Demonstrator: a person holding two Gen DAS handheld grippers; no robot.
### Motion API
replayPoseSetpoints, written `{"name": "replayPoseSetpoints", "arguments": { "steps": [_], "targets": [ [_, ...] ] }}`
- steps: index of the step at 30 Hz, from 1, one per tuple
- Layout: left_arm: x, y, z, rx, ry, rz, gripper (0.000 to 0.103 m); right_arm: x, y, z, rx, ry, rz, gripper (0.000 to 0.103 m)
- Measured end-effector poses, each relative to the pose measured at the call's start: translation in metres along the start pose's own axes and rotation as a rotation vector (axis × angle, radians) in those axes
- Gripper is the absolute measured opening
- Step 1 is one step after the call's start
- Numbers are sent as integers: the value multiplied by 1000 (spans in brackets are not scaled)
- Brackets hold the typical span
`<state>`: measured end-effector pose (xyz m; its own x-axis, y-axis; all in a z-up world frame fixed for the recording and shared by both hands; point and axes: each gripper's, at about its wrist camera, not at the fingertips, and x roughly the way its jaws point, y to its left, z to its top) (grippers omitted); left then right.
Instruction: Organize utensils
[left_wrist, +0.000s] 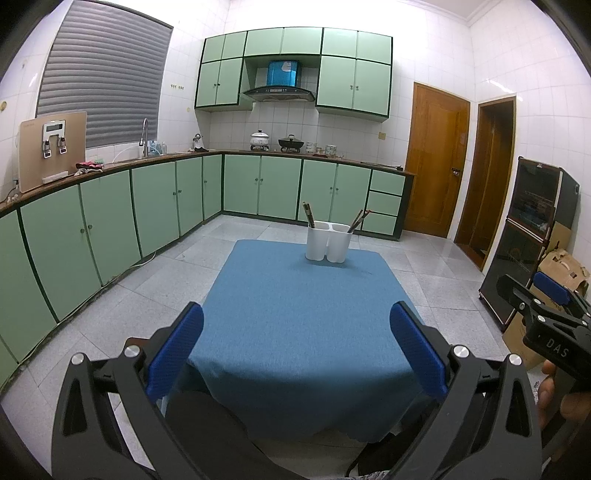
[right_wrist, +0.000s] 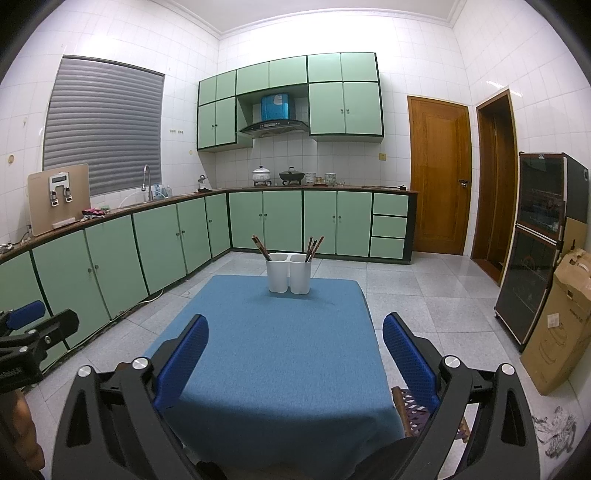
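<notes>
Both tongs hang released with nothing between their blue pads: the left gripper (left_wrist: 295, 350) and the right gripper (right_wrist: 295, 354), each over the near edge of one blue-clothed table (right_wrist: 273, 354). Farther off, near the table's far edge, stands one white two-compartment holder (right_wrist: 289, 272), with dark chopsticks (right_wrist: 261, 247) in its left compartment and more chopsticks (right_wrist: 314, 248) in its right; exact counts cannot be told.

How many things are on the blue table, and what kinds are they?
White holder with two cups: 1
Bunches of dark sticks: 2, one in the left cup and one in the right cup; single sticks are too small to count.
Total: 3, all on the blue tablecloth.
</notes>
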<state>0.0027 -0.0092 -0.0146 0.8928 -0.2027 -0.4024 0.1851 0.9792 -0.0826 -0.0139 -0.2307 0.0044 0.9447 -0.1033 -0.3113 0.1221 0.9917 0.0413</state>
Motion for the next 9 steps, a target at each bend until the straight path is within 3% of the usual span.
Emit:
{"name": "replayPoseSetpoints", "arguments": {
  "steps": [9],
  "targets": [
    [-1, 2, 2, -8, -1, 13, 98, 0, -2, 1, 1, -1, 1, 93]
  ]
}}
